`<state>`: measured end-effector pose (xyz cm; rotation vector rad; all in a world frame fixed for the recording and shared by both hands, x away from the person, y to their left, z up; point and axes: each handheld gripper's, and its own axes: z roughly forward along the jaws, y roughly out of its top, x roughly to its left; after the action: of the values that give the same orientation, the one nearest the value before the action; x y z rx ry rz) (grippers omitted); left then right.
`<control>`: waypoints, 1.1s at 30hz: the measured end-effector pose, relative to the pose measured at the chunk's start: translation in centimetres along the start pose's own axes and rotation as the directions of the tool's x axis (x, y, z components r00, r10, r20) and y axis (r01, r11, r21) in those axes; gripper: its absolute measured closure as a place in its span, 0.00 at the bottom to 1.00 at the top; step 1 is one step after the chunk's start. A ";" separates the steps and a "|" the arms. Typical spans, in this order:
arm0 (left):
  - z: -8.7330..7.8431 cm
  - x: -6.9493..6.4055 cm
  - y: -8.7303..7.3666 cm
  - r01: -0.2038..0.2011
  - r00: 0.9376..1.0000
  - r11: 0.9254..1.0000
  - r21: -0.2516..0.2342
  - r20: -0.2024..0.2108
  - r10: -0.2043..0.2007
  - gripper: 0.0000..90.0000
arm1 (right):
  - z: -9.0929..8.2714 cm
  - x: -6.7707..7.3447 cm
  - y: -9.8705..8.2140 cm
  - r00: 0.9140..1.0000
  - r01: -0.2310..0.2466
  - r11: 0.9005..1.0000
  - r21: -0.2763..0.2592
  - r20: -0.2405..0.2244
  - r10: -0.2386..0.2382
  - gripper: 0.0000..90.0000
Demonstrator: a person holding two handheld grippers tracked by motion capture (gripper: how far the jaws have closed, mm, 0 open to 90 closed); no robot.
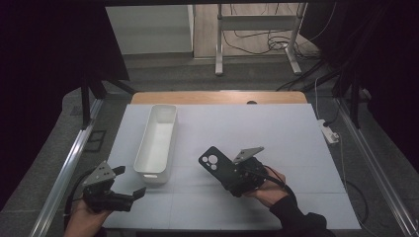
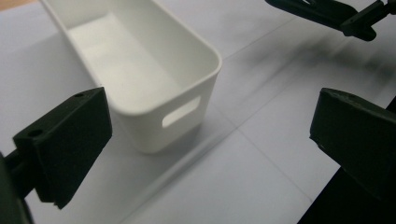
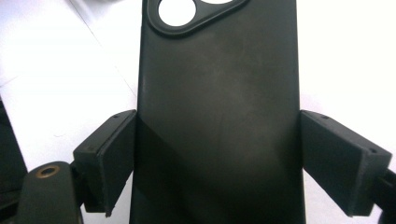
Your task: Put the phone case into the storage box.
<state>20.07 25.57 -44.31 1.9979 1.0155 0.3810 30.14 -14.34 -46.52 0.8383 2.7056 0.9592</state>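
A black phone case [image 1: 213, 162] with round camera cut-outs sticks out of my right gripper [image 1: 231, 174] toward the upper left, lifted a little off the white table sheet. In the right gripper view the case [image 3: 219, 112] runs up between the two pads [image 3: 109, 156], which press on its long edges. A long white bin [image 1: 157, 140] lies left of the case, with nothing inside it. My left gripper [image 1: 129, 182] is at the table's near left corner, jaws wide apart with nothing between them. In the left gripper view the bin's near end [image 2: 154, 84] with its handle slot lies just ahead.
A white sheet [image 1: 276, 148] covers the table, with a wooden edge [image 1: 217, 97] showing at the far side. Metal rails run along both sides. A power strip [image 1: 330, 132] lies off the right edge, and a stand with cables is on the floor beyond.
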 end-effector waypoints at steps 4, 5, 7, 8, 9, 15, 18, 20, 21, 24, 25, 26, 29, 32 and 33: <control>0.6 -0.1 0.9 -0.022 0.999 1.000 -0.011 0.036 0.023 0.00 | -0.6 -0.1 -0.1 1.000 -0.013 1.000 -0.024 -0.005 0.013 0.17; 0.7 -0.1 1.1 -0.029 0.999 0.999 -0.012 0.042 0.030 0.00 | -0.8 -0.1 -0.1 1.000 -0.011 0.999 -0.031 -0.007 0.011 0.17; 0.9 -0.2 1.6 -0.044 0.998 0.999 -0.015 0.054 0.045 0.00 | -1.1 -0.2 -0.2 1.000 -0.014 0.999 -0.041 -0.011 0.014 0.17; 1.1 -0.3 1.9 -0.052 0.997 0.999 -0.016 0.064 0.053 0.00 | -1.3 -0.2 -0.2 1.000 -0.018 0.999 -0.048 -0.014 0.017 0.17; 1.3 -0.4 2.1 -0.058 0.996 0.998 -0.023 0.073 0.060 0.00 | -1.5 -0.2 -0.3 1.000 -0.018 0.998 -0.055 -0.019 0.016 0.17; 2.6 -0.8 3.8 -0.101 0.985 0.994 -0.041 0.139 0.106 0.00 | -2.4 -0.3 -0.6 0.999 -0.022 0.996 -0.086 -0.033 0.019 0.17; 3.1 -1.1 4.4 -0.121 0.980 0.992 -0.043 0.154 0.126 0.00 | -2.7 -0.3 -0.7 0.999 -0.024 0.995 -0.092 -0.033 0.021 0.17; 3.7 -1.3 4.9 -0.138 0.975 0.989 -0.047 0.168 0.144 0.00 | -3.0 -0.3 -0.8 0.999 -0.024 0.995 -0.100 -0.038 0.021 0.17; 3.9 -1.4 5.1 -0.151 0.973 0.988 -0.045 0.170 0.156 0.00 | -3.1 -0.3 -0.9 0.999 -0.023 0.994 -0.105 -0.040 0.018 0.17; 4.6 -1.6 5.7 -0.169 0.968 0.985 -0.042 0.180 0.174 0.00 | -3.5 -0.4 -1.1 0.999 -0.021 0.993 -0.120 -0.042 0.016 0.17; 4.9 -1.6 5.8 -0.173 0.966 0.984 -0.042 0.188 0.178 0.00 | -3.6 -0.4 -1.2 0.999 -0.021 0.992 -0.123 -0.044 0.016 0.17; 5.0 -1.7 6.0 -0.177 0.964 0.983 -0.043 0.192 0.182 0.00 | -3.8 -0.4 -1.3 0.999 -0.019 0.991 -0.129 -0.045 0.013 0.17; 5.5 -1.8 6.4 -0.192 0.958 0.980 -0.046 0.207 0.198 0.00 | -4.0 -0.4 -1.4 0.999 -0.022 0.991 -0.134 -0.046 0.016 0.16; 5.9 -2.0 6.8 -0.201 0.952 0.978 -0.053 0.223 0.207 0.00 | -4.2 -0.4 -1.5 0.998 -0.023 0.990 -0.142 -0.053 0.016 0.17; 6.1 -2.1 6.9 -0.206 0.950 0.977 -0.057 0.227 0.213 0.00 | -4.3 -0.4 -1.6 0.998 -0.024 0.989 -0.146 -0.056 0.016 0.17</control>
<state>25.87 18.42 -42.23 2.0712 0.6500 0.2662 28.35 -17.85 -44.15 0.8236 2.6363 1.1853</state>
